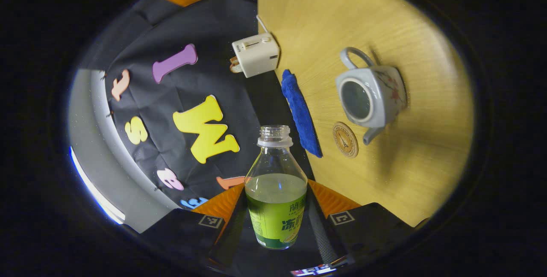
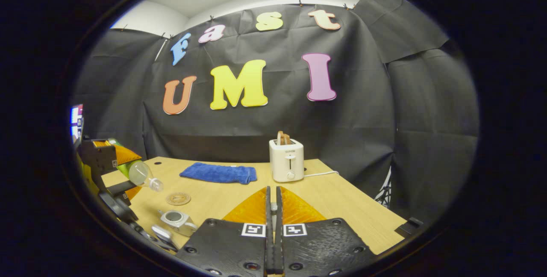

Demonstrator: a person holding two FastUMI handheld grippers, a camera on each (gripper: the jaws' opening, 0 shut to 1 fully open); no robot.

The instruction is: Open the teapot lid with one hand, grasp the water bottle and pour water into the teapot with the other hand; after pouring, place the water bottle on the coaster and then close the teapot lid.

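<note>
My left gripper [image 1: 277, 195] is shut on a clear uncapped water bottle [image 1: 275, 191] with a green label, holding it around the label. The bottle is partly full of greenish liquid. The grey teapot [image 1: 371, 97] stands on the table with its mouth open and no lid on. A round brown coaster [image 1: 345, 139] lies beside its spout. In the right gripper view the bottle [image 2: 140, 172] is tilted with its neck towards the teapot [image 2: 176, 219], apart from it. My right gripper [image 2: 274, 203] is shut, with a small pale piece of the teapot lid [image 2: 274, 207] between its fingers.
A folded blue towel [image 2: 218, 173] lies at the back of the wooden table [image 2: 342, 208]. A white toaster [image 2: 287, 160] with bread in it stands beside the towel, its cord trailing right. The coaster [image 2: 178, 198] lies between the towel and the teapot.
</note>
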